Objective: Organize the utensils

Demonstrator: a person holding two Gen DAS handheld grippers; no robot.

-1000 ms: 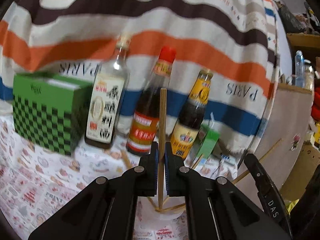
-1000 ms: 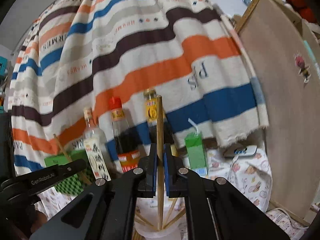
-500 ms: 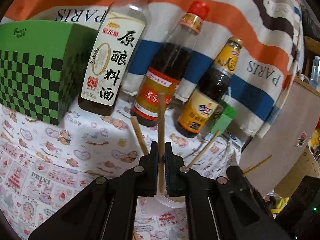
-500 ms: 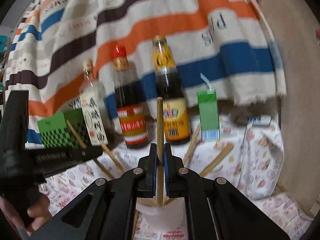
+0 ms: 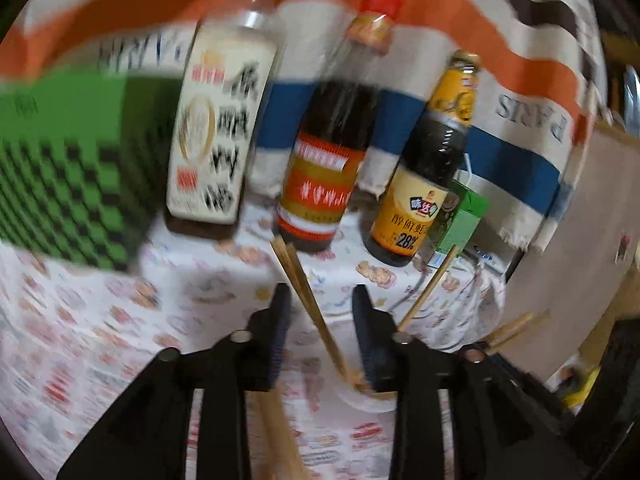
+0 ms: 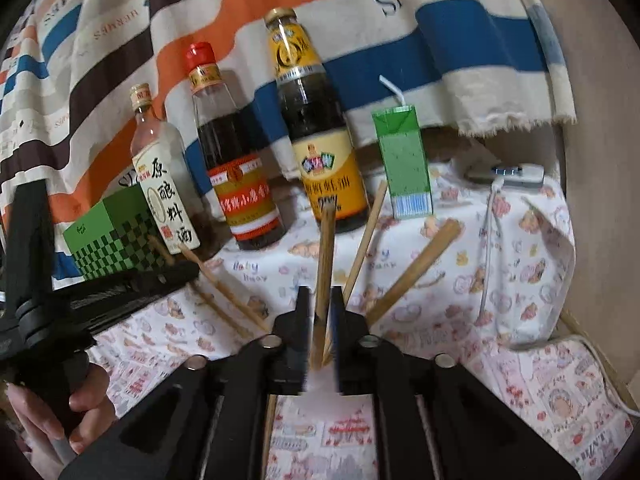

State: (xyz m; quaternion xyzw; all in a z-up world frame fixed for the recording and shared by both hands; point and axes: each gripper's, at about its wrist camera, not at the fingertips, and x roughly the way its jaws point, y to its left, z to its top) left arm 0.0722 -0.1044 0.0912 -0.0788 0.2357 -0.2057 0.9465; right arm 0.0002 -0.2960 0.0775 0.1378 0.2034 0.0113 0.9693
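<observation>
Left wrist view: left tool (image 5: 320,300) is sitting with jaws spread wide, nothing clamped. A pair of chopsticks (image 5: 308,300) is leaning diagonally through the gap, touching neither pad as far as I can tell, lower ends dropping into the white cup (image 5: 366,398) at lower centre, just behind the right pad. Another stick (image 5: 430,288) is leaning out to the right of the cup, and two more stick ends are poking out at right. Frame is motion-blurred.

Right wrist view: right tool (image 6: 320,308) is pinching a single chopstick (image 6: 325,264), jaws nearly together on it, stick running near-upright from the pads toward frame centre. White cup (image 6: 320,384) is sitting directly below, between the tool arms, mostly hidden. Other chopsticks are fanning out of it: one thin stick (image 6: 366,240) just right of the gripped one, a thicker one (image 6: 420,268) tilting further right, two (image 6: 224,284) slanting left.

Left tool (image 6: 100,292) is showing at left of this frame, a hand (image 6: 56,412) wrapping its handle at lower left.

Behind, across mid-frame on the printed desk cloth (image 6: 520,280): green checkered box (image 6: 108,240), clear bottle with white label (image 6: 164,184), red-capped dark bottle (image 6: 236,168), yellow-labelled dark bottle (image 6: 316,140), green drink carton (image 6: 404,168). Striped fabric (image 6: 160,20) is hanging along the top.
</observation>
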